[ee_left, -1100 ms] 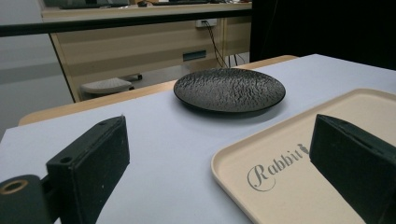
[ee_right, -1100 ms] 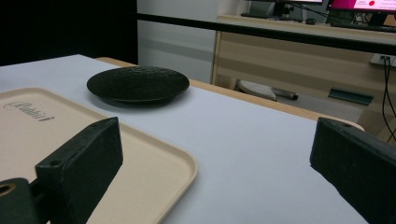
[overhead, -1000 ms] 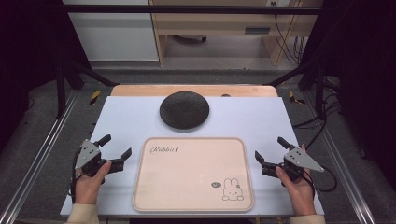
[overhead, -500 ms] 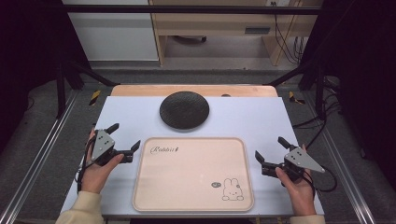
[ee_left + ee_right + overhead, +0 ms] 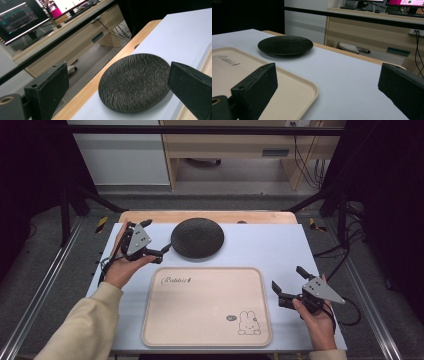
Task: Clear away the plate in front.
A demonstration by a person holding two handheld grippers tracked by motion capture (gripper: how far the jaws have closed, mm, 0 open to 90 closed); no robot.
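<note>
1. High view: the left tongs (image 5: 156,238) sit at the far left of the counter (image 5: 260,247), held in the person's left hand (image 5: 122,265), with the jaws spread apart and pointing toward the black plate (image 5: 197,237).
2. High view: the black plate, round with a textured face, lies flat on the white counter near its far edge, just beyond the beige tray (image 5: 207,306); the lower jaw tip of the left tongs is just beside the plate's left rim, and whether it touches cannot be told.
3. Left gripper view: the black plate (image 5: 136,81) lies between and beyond the two black jaws of the left tongs (image 5: 120,90), which stand wide apart with nothing gripped; a corner of the beige tray (image 5: 207,62) shows at the right edge.
4. High view: the beige tray lies flat at the middle of the near half of the counter, with a script word at its upper left and a small rabbit drawing (image 5: 248,323) at its lower right.
5. High view: the right tongs (image 5: 289,286) rest in the right hand (image 5: 317,320) near the tray's right edge, apart from it, jaws spread and holding nothing.
6. Right gripper view: the right tongs (image 5: 327,90) have their jaws wide apart over the counter (image 5: 352,77), with the tray corner (image 5: 294,90) just ahead and the black plate (image 5: 285,45) well beyond.
</note>
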